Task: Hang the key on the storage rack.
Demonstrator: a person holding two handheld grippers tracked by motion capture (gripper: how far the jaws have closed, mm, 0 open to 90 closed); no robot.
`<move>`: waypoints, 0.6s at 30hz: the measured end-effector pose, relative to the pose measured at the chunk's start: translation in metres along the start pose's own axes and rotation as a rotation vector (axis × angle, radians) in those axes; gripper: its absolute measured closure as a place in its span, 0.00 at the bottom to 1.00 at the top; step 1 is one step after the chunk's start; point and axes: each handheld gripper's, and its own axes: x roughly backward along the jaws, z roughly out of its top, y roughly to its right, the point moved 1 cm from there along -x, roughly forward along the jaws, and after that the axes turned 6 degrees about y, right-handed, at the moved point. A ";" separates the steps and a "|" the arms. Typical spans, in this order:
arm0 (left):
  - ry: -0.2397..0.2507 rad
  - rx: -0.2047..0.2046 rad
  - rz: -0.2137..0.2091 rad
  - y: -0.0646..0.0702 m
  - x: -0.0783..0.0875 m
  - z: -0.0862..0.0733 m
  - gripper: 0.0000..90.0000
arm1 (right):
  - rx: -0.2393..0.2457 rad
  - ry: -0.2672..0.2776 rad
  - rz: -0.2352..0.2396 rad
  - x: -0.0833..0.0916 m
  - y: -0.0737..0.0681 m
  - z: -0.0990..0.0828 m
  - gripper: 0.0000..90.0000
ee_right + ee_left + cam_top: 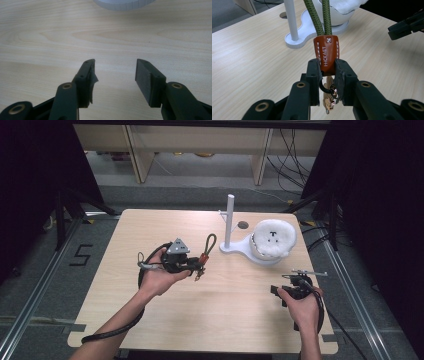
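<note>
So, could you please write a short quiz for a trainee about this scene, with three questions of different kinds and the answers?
1. True or false: the left gripper is clamped on the brown leather tab of the keychain.
2. Multiple choice: what stands on the white stand beside its upright post? A) a red cup B) a white fluffy hat C) a book
3. Short answer: what is between the pads of the right gripper?

Key:
1. True; the green cord loop rises above the tab.
2. B
3. Nothing; its jaws stand open above the bare wooden table.
</note>
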 end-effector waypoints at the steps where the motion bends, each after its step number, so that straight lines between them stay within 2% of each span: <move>1: 0.015 0.017 0.002 0.001 -0.002 0.001 0.82 | -0.003 0.000 -0.002 0.000 0.000 0.000 0.57; 2: 0.002 0.002 0.000 -0.001 -0.001 0.002 0.82 | 0.003 0.000 -0.006 0.000 0.001 0.000 0.57; 4: 0.004 -0.003 0.001 -0.002 -0.002 0.004 0.82 | 0.025 0.011 0.001 0.000 0.003 -0.001 0.57; 6: 0.008 0.000 0.004 -0.003 -0.002 0.006 0.82 | 0.024 0.006 -0.011 0.000 0.003 -0.001 0.57; 7: 0.020 0.015 0.006 -0.003 -0.003 0.007 0.82 | 0.006 -0.001 -0.009 0.000 0.001 0.000 0.57; 9: 0.010 0.000 0.005 -0.005 -0.003 0.009 0.82 | -0.006 -0.007 -0.007 0.001 0.001 0.000 0.57; 11: 0.023 0.017 0.004 -0.006 -0.006 0.011 0.82 | 0.009 0.002 -0.010 0.000 0.002 0.000 0.57; 12: 0.016 0.014 0.005 -0.007 -0.006 0.012 0.82 | 0.025 0.012 0.003 0.000 0.003 -0.001 0.57; 14: 0.013 0.012 0.003 -0.009 -0.008 0.014 0.82 | 0.053 0.031 -0.001 -0.001 0.005 -0.001 0.57; 16: 0.032 0.030 -0.003 -0.009 -0.011 0.015 0.82 | 0.054 0.031 -0.001 -0.002 0.005 -0.001 0.57; 17: 0.014 0.014 0.001 -0.010 -0.011 0.016 0.82 | 0.053 0.030 0.000 -0.002 0.005 -0.001 0.57; 18: 0.009 0.016 -0.001 -0.012 -0.012 0.016 0.82 | 0.075 0.033 -0.016 -0.001 0.006 -0.001 0.57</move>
